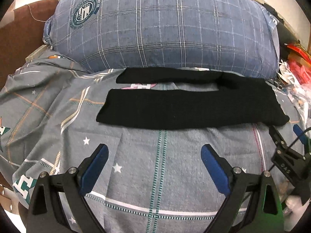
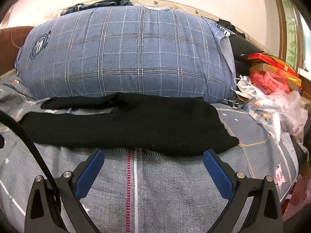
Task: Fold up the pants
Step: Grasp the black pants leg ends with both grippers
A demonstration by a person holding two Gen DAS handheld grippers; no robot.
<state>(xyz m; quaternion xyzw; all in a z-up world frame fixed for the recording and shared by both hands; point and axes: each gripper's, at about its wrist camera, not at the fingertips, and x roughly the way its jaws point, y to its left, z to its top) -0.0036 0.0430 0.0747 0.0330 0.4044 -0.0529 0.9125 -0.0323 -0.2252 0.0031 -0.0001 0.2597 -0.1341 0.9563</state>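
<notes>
Black pants [image 1: 194,108] lie flat across the grey patterned bedsheet [image 1: 155,165], waist at the right, two legs running left with a gap between them. They also show in the right wrist view [image 2: 136,128]. My left gripper [image 1: 154,149] is open and empty, hovering over the sheet a little short of the near leg. My right gripper [image 2: 153,153] is open and empty, its fingertips right at the near edge of the pants by the waist end. The right gripper also shows at the right edge of the left wrist view [image 1: 285,136].
A big blue plaid pillow [image 1: 161,29] lies right behind the pants. Plastic bags and red boxes [image 2: 272,89] pile up at the right edge of the bed. A brown headboard [image 1: 17,44] stands at the left. A black cable [image 2: 25,136] crosses the right wrist view at the left.
</notes>
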